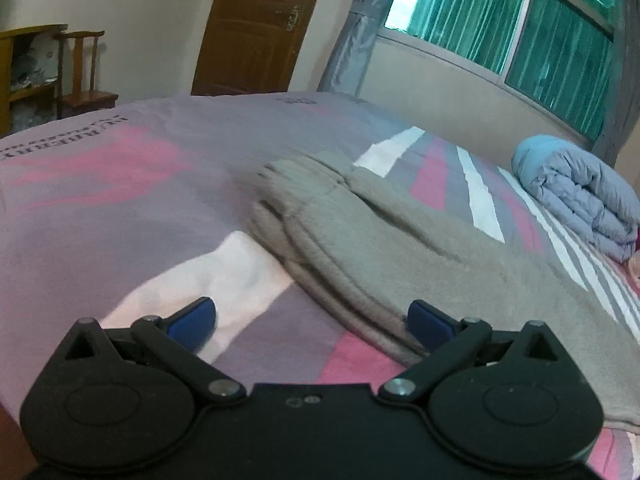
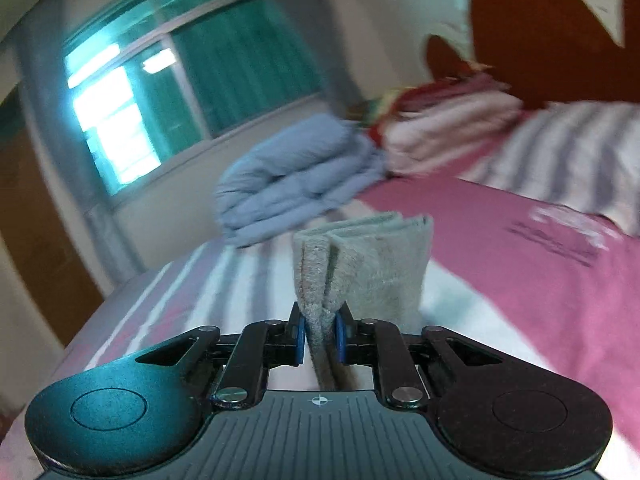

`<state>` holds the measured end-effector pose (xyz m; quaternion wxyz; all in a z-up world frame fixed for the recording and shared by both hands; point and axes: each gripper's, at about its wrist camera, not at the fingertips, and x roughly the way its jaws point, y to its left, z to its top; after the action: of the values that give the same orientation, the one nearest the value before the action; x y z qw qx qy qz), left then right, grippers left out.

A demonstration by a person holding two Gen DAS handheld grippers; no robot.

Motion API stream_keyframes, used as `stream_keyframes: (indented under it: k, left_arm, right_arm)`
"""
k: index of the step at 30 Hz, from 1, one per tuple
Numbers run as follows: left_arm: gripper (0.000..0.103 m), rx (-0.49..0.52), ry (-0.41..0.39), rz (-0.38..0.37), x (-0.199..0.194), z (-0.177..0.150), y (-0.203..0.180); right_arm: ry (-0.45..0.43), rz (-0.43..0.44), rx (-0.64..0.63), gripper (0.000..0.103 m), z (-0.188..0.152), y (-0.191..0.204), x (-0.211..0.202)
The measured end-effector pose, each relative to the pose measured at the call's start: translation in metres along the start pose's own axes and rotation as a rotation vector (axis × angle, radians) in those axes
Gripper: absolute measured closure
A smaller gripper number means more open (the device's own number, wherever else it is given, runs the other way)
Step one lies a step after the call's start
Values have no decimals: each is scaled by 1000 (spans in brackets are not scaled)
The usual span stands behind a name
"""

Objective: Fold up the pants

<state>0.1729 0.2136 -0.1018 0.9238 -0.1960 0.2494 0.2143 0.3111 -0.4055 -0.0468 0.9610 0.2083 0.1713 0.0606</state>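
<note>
Blue-padded, the left gripper [image 1: 311, 322] hovered with jaws spread wide over the bed [image 1: 120, 184], one pad at the edge of the grey pants [image 1: 400, 240] lying folded there. Jaws of the right gripper [image 2: 320, 338] pinched a bunched end of the pants [image 2: 372, 268], near a rolled blue quilt [image 2: 296, 184].

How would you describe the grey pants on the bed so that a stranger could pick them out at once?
Start at the bed with its pink, purple and white patterned cover. Near the window side sits a rolled blue quilt; the pants lie flat nearer the camera. They alone are plain, fuzzy grey-beige, not puffy blue.
</note>
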Motion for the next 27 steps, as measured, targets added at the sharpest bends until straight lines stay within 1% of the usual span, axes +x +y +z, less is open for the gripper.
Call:
stream_keyframes:
  k: [5, 8, 11, 12, 14, 15, 16, 17, 18, 20, 21, 23, 25, 27]
  left_arm:
    - [7, -30, -13, 20, -16, 10, 28]
    - [7, -39, -15, 54, -21, 16, 46]
    - [7, -33, 7, 84, -25, 18, 61]
    - [7, -26, 14, 94, -25, 18, 65]
    - [7, -3, 30, 82, -26, 16, 68]
    - [7, 12, 31, 78, -26, 14, 67]
    - [7, 25, 32, 75, -26, 13, 65]
    - [7, 38, 33, 70, -26, 12, 64]
    - [7, 50, 32, 65, -27, 10, 61]
    - [7, 64, 33, 53, -25, 7, 56]
    - [7, 68, 35, 45, -23, 6, 53]
    - [6, 82, 31, 32, -23, 4, 48]
    - [6, 109, 29, 17, -22, 3, 42]
    - [6, 135, 29, 7, -19, 4, 37]
  right_arm:
    - [29, 116, -81, 88, -25, 78, 21]
    - [81, 190, -117, 88, -56, 125, 36]
    - [172, 259, -149, 88, -102, 168, 52]
    - [213, 283, -163, 88, -121, 182, 58]
    - [314, 322, -219, 88, -163, 210, 70]
    - [385, 330, -247, 88, -184, 222, 76]
    - [439, 300, -297, 87, -205, 233, 82]
    - [432, 265, -326, 85, -218, 239, 81]
    - [404, 250, -322, 84, -224, 241, 79]
    - [399, 227, -260, 84, -224, 240, 81]
    - [400, 222, -256, 84, -223, 240, 83]
    - [394, 221, -284, 84, -221, 244, 85]
    - [368, 232, -306, 84, -216, 245, 81]
    - [328, 248, -318, 84, -212, 247, 68]
